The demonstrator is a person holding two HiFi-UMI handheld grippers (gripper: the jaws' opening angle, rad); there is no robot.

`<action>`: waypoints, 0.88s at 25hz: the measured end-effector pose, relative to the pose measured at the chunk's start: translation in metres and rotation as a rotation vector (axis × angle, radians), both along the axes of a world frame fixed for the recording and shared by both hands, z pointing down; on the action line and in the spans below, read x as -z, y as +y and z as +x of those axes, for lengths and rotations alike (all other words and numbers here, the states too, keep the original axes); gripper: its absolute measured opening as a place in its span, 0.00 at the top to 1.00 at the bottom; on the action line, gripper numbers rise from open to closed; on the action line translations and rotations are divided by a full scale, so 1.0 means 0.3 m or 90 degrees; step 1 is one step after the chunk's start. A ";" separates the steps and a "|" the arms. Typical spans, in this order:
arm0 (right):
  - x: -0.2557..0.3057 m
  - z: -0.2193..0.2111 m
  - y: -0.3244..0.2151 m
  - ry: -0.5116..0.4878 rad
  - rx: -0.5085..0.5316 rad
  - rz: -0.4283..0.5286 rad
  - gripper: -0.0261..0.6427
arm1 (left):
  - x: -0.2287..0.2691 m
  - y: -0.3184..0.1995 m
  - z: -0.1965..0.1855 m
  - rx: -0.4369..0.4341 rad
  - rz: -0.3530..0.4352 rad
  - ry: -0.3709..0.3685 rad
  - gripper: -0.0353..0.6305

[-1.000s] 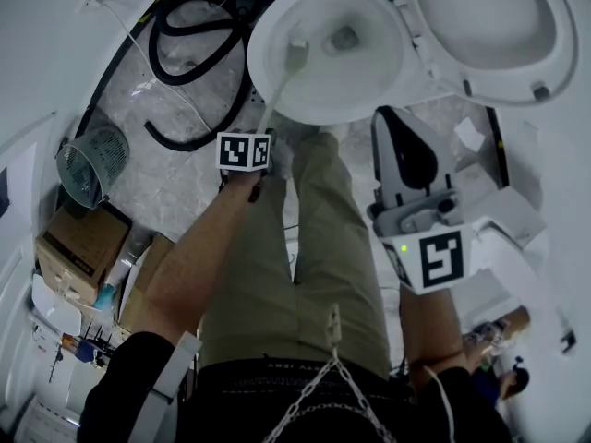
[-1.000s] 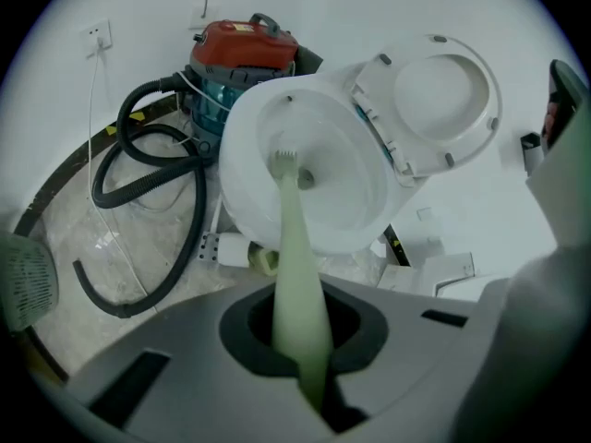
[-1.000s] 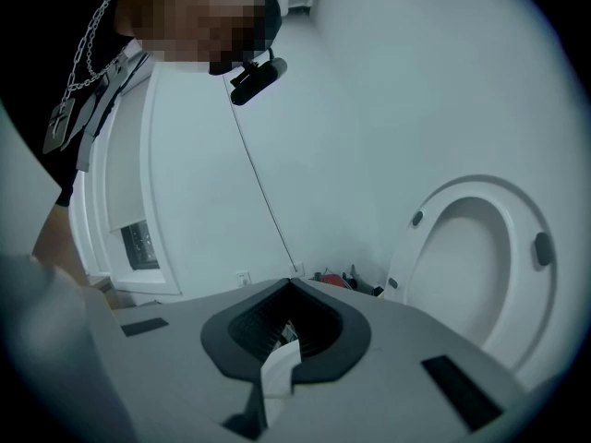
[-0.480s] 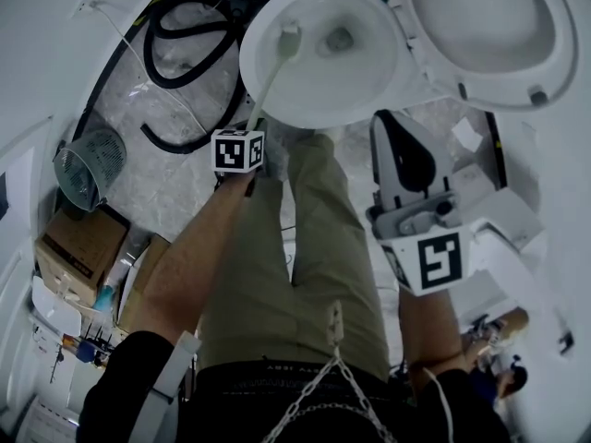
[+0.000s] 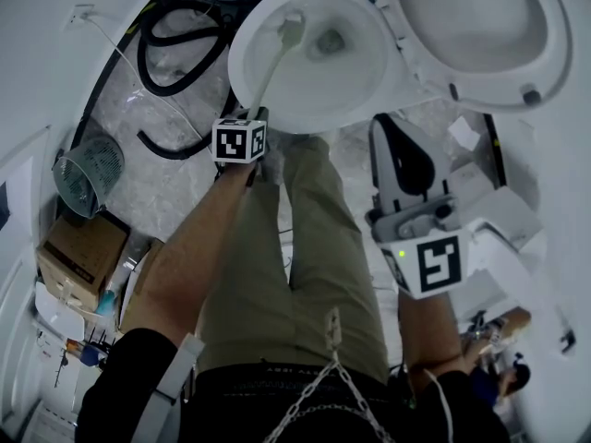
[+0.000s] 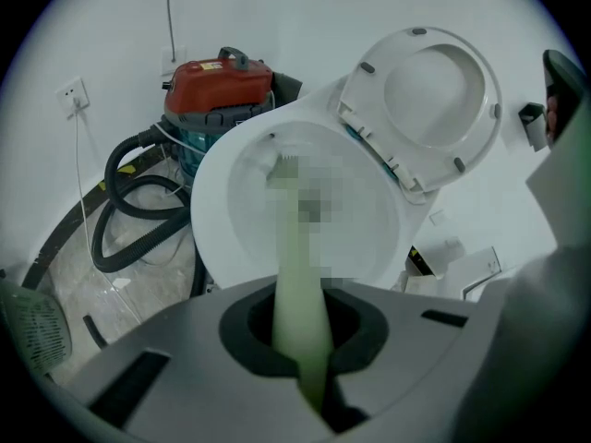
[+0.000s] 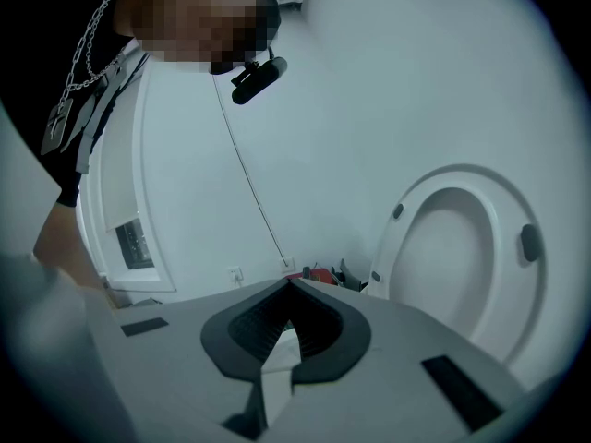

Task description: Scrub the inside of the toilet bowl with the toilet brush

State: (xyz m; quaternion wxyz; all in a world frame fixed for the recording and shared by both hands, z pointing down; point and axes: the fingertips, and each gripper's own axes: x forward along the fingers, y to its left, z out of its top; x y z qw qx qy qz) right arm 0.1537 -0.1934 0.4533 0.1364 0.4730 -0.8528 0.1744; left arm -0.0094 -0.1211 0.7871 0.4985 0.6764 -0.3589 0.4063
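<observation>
Toilet brush [image 5: 289,33] reaches into toilet bowl [image 5: 360,81]; vacuum hose [image 6: 107,175] coils just beside.

Dim, cool, flat light; source not evident, possibly overhead. Head view underexposed, shadows soft; toilet bowl [image 5: 305,95] brightest, no hard glare. Both gripper views: heavy fisheye bending, black vignetted corners, near foreground out of focus.

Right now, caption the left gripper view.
Left tongs clamp the pale green toilet brush, which reaches into the toilet bowl beside a red vacuum.
</observation>
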 end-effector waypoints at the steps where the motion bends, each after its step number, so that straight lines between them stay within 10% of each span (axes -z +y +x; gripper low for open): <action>1: 0.000 0.007 -0.002 0.001 0.002 0.006 0.96 | 0.002 -0.007 0.010 -0.002 0.001 0.002 0.95; 9: 0.004 0.026 -0.014 -0.021 -0.013 -0.007 0.96 | 0.019 0.091 0.142 0.001 -0.031 0.047 0.95; 16: -0.003 0.061 -0.015 -0.022 -0.022 -0.022 0.96 | -0.042 0.122 0.178 0.114 -0.105 0.057 0.95; 22: -0.015 0.096 -0.021 -0.024 -0.035 -0.026 0.96 | -0.068 0.034 0.197 0.076 -0.084 0.040 0.95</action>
